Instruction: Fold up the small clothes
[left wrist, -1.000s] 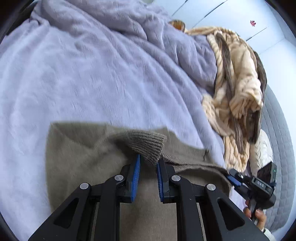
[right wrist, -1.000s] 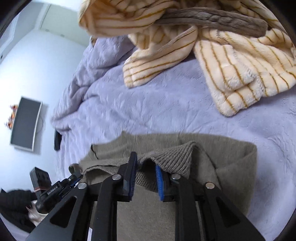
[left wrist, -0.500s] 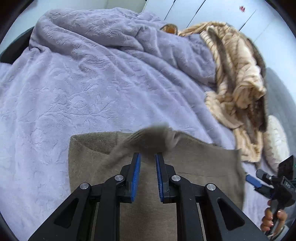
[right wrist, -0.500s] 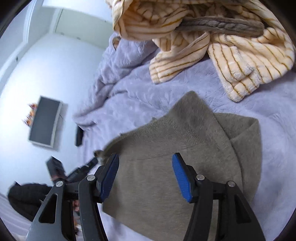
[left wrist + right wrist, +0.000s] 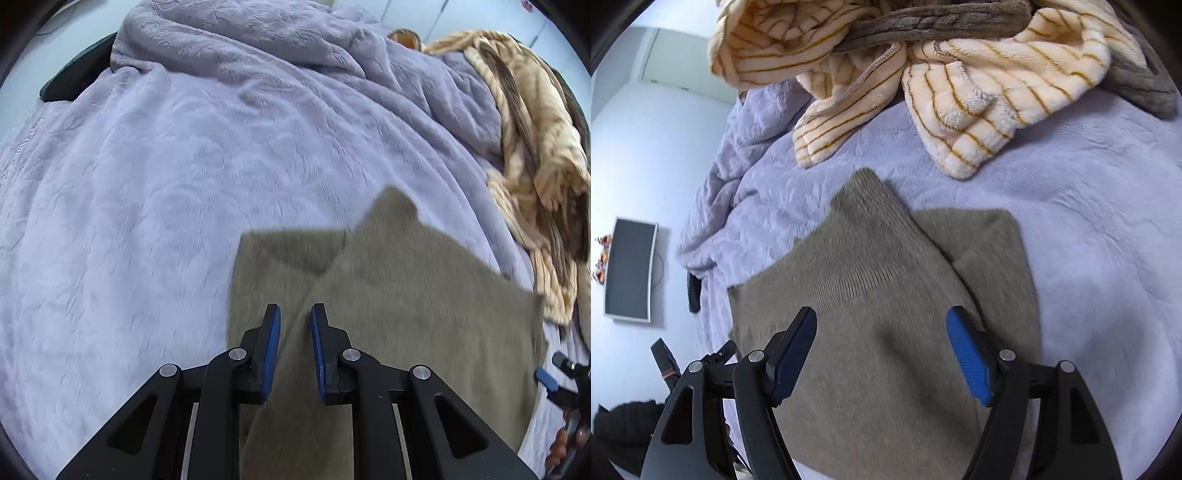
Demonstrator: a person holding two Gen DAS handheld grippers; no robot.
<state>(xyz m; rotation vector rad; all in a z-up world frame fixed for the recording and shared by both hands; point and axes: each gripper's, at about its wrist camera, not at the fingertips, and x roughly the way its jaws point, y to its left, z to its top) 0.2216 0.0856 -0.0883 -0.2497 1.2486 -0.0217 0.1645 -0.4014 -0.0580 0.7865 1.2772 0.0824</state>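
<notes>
The near end of the sweater [image 5: 886,350] runs out of both views under the gripper bodies, so its lower hem cannot be seen, and the left wrist picture blurs its knit. In the right wrist view the left gripper [image 5: 701,360] is only a dark shape at the lower left. In the left wrist view the right gripper [image 5: 557,380] is cut by the lower right rim, with fingertips [image 5: 561,443] of the person's hand below it.

The sweater lies flat on the blanket [image 5: 184,184], one sleeve folded across its body, the cuff pointing away towards the striped throw [image 5: 960,122]. The cuff and the throw are near but apart. To the sweater's left the blanket is bare and open; its far edge bunches into a ridge.

The left gripper's [image 5: 295,332] jaws stand nearly together over the sweater with only a narrow gap and nothing pinched. The right gripper's [image 5: 882,354] jaws have just been opening and stand wide apart, empty, above the sweater.

The blanket is lilac plush with an embossed pattern. A dark screen [image 5: 629,269] hangs on the pale wall.
</notes>
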